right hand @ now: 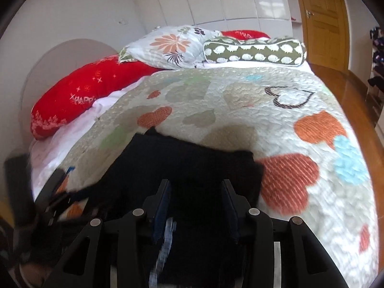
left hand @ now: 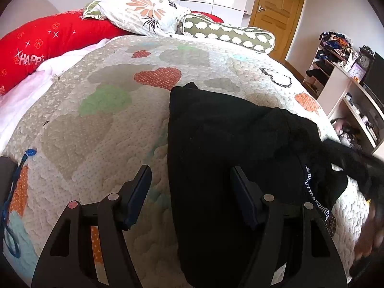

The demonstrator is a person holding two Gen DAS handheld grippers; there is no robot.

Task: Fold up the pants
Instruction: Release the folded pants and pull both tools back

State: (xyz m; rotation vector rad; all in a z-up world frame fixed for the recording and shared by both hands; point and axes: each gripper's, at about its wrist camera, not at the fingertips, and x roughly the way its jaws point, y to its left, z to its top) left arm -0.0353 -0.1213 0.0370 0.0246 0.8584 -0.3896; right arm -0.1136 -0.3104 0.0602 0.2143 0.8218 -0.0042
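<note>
- Red fabric at the far left: one long red cushion (left hand: 45,45) with white sparkle print lies along the head side of the bed; its lettering is cut by a fold and only partly readable.
- One blue cord (left hand: 9,206) hangs at the left edge of the left wrist view, its lower loop running out of the picture.
- One quilted bedspread (left hand: 115,124) with heart patches covers the bed.
- Two more pillows sit at the head: one floral pillow (left hand: 144,12) and one green bolster (left hand: 228,33) with white shapes.
- The left gripper (left hand: 190,184) has its fingers spread wide, holding nothing; the left finger is over the quilt, the right finger over the black cloth.
- One pair of black pants (left hand: 228,144) lies folded on the near part of the bed, with a white-lettered band along the right edge, too small to read surely.
- The right gripper (right hand: 195,199) is over the pants (right hand: 192,163), fingers apart with black cloth between them; motion blur hides whether they pinch it.
- One shelf unit (left hand: 345,84) and one clock (left hand: 364,58) stand at the right, contents too cluttered to count.
</note>
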